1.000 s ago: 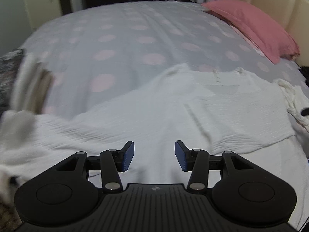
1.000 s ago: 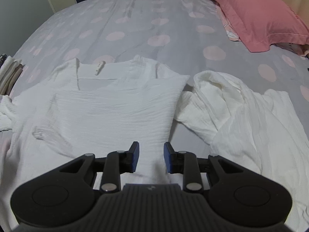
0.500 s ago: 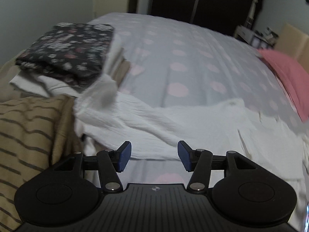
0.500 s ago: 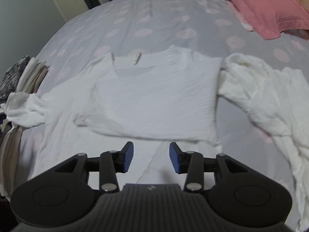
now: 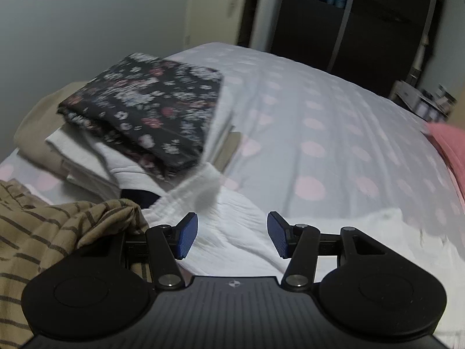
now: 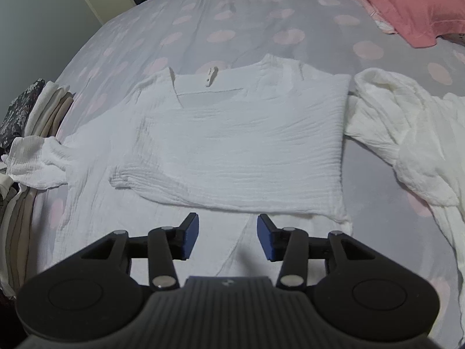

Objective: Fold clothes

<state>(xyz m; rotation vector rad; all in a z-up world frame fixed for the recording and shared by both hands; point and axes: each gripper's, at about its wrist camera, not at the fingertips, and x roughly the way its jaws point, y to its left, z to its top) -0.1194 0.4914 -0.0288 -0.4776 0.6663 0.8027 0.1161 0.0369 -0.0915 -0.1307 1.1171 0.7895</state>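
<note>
A white crinkled shirt lies spread on the bed, its right side folded over the body and its left sleeve stretched out to the left. That sleeve lies just ahead of my left gripper, which is open and empty above it. My right gripper is open and empty over the shirt's lower hem. A second white garment lies crumpled to the right.
A stack of folded clothes topped by a dark floral piece sits at the bed's left edge. A tan striped garment lies near my left gripper. A pink pillow is at the far right. The bedsheet is grey with pink dots.
My left gripper has swung left, from the shirt's body to its left sleeve by the folded stack. My right gripper has pulled back toward the hem, and both have opened wider.
</note>
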